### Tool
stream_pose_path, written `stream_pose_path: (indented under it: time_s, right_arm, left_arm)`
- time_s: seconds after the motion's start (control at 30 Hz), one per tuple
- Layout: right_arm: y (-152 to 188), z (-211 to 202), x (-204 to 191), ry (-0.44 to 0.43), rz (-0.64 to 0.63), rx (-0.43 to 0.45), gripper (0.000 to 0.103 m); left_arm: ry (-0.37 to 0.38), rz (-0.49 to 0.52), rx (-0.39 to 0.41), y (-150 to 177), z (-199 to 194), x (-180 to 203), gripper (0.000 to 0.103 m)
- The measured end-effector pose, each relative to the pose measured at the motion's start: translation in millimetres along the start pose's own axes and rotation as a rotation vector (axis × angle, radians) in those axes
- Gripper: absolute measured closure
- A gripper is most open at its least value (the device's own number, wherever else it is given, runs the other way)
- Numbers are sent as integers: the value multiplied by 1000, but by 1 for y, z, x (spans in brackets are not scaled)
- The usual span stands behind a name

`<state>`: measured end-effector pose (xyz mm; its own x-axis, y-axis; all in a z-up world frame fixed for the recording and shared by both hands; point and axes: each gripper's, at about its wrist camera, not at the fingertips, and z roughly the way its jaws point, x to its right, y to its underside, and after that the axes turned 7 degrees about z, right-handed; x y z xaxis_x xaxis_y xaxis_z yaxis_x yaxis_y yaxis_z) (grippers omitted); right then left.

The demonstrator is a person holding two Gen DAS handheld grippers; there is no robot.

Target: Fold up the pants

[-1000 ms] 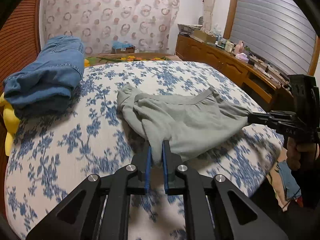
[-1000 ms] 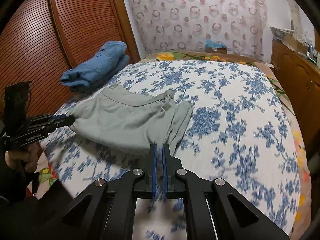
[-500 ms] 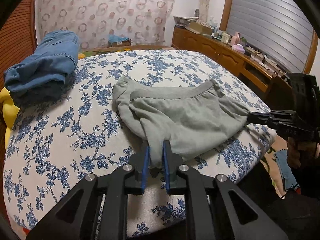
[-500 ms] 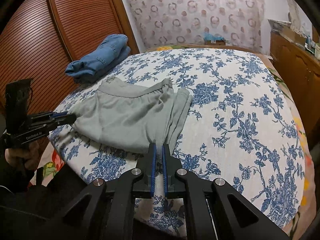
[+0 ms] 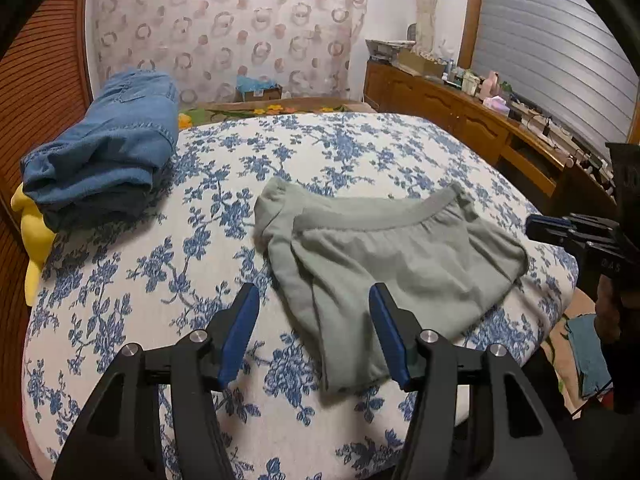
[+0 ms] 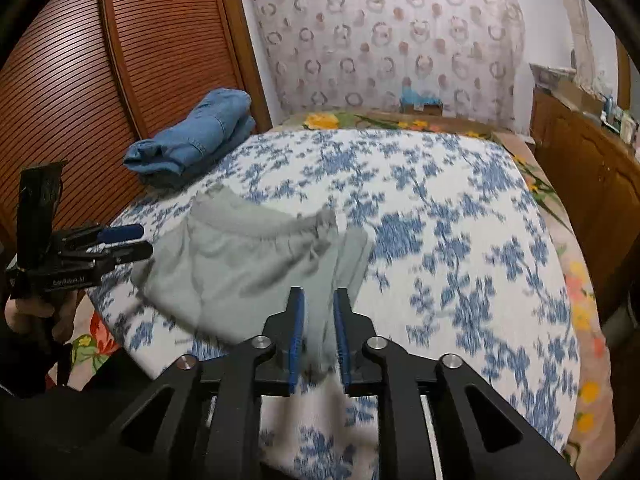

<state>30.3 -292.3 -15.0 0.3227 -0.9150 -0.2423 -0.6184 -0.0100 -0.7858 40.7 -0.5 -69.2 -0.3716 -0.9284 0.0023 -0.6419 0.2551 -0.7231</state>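
Grey-green pants (image 5: pixel 400 264) lie folded on the blue-flowered bed (image 5: pixel 320 152), waistband toward the far side. My left gripper (image 5: pixel 314 300) is opening, its blue pads standing wide on either side of the pants' near corner and touching nothing. In the right wrist view the pants (image 6: pixel 248 268) are blurred, and a strip of cloth hangs loose between the jaws of my right gripper (image 6: pixel 319 300), which are also opening. At the left view's right edge the right gripper (image 5: pixel 536 224) sits apart from the pants' corner. The left gripper (image 6: pixel 132 240) shows at the left of the right wrist view, with its fingers parted.
Folded blue jeans (image 5: pixel 108 160) sit at the bed's far left, over something yellow (image 5: pixel 32 236). A cluttered wooden dresser (image 5: pixel 460 108) runs along the right side. A slatted wardrobe door (image 6: pixel 120 60) stands to the left. The bed's near edge drops off just below both grippers.
Both grippers, shut on the pants' corners before, have opened. The cloth is no longer pulled taut and has settled on the bed.
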Motion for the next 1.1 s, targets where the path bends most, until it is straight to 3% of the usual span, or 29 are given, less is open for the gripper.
stream_pose_path:
  time_s: [0.07,0.2,0.37,0.57,0.83,0.93,0.97,1.03,1.1]
  right_arm:
    - [-5,7,-3,7,-15,2,77]
    - [-15,27,-4,-5,-18,-10,77]
    - [-26,50,-4,-5,-6,-31,77]
    - [-31,69,-2,-3,12,-57,77]
    - [-31,88,0,12,22,-100,77]
    - [-32,87,-1,3,17,-94,77]
    - [-32,87,-1,-1,16,-96,77]
    - [-31,87,-1,-5,16,-91,78]
    - [-30,83,0,-13,19,-76,88]
  left_arm:
    - [6,4,11,-4,2,0,45]
    - [-13,11,15,-14,8,0,45]
    - [13,18,13,-25,20,-1,45]
    - [34,22,-26,-27,42,-4,60]
    - [44,13,-54,-24,58,-9,62]
    - [39,22,-40,-26,56,-7,75]
    - [40,26,-34,-26,55,-6,84]
    - [42,36,-2,-27,48,-4,88]
    - [51,38,8,-29,45,-4,93]
